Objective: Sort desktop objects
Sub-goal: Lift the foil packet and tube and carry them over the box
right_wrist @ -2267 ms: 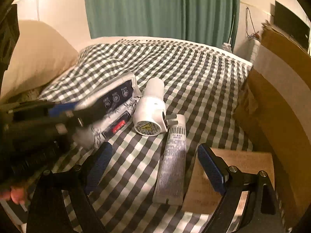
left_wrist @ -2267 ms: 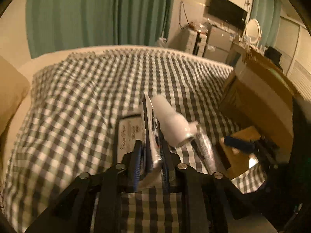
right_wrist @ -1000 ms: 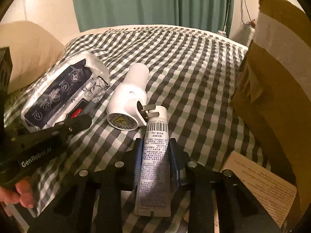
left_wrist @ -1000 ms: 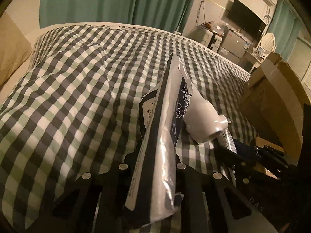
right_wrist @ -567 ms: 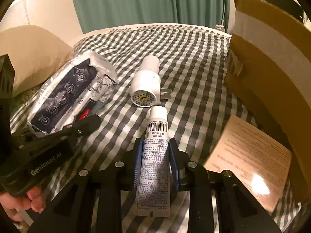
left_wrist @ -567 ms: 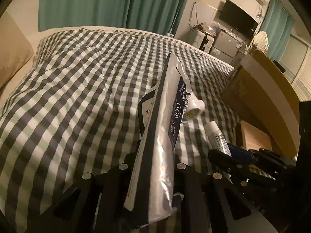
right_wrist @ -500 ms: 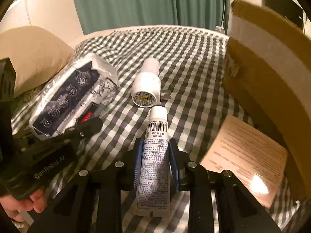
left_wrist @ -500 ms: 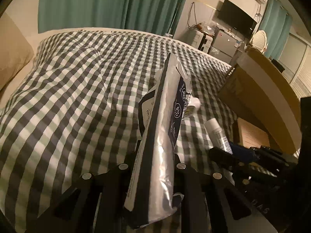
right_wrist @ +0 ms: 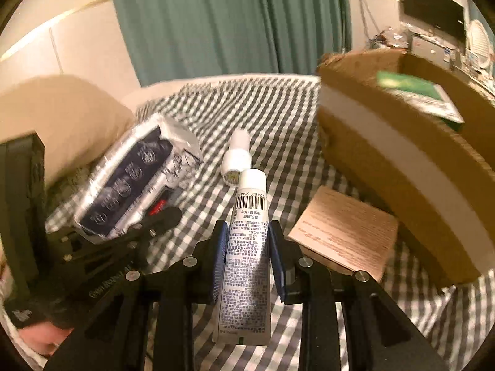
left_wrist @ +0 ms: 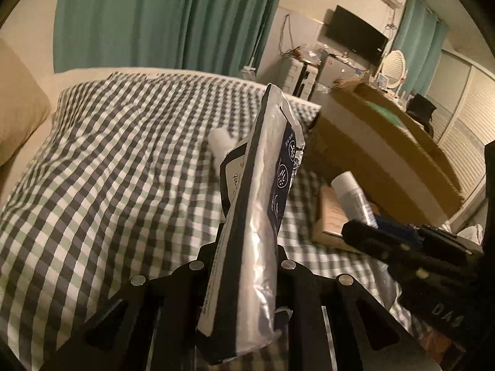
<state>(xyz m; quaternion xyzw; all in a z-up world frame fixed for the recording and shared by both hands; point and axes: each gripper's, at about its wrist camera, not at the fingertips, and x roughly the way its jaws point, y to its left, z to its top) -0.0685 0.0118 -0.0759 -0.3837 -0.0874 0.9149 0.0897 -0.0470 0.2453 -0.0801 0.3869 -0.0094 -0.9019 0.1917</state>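
Observation:
My left gripper (left_wrist: 247, 241) is shut on a silver and dark blue foil pouch (left_wrist: 263, 204), held edge-on above the checked bedspread. In the right wrist view the same pouch (right_wrist: 136, 182) shows its flat face at the left, with the left gripper (right_wrist: 161, 216) under it. My right gripper (right_wrist: 247, 241) is shut on a white printed tube (right_wrist: 247, 241) with a white cap, raised over the bed. That tube (left_wrist: 352, 194) shows at the right of the left wrist view. A white plug-in device (right_wrist: 235, 160) lies on the bedspread beyond the tube.
A large open cardboard box (right_wrist: 402, 142) stands at the right on the bed, with a green item (right_wrist: 414, 89) inside. A brown printed card (right_wrist: 343, 232) lies beside it. A beige pillow (right_wrist: 58, 117) is at the left. Green curtains hang behind.
Both grippers have risen from the bed with the pouch and the tube and moved toward the cardboard box. The white plug-in device stays on the bedspread, now farther off.

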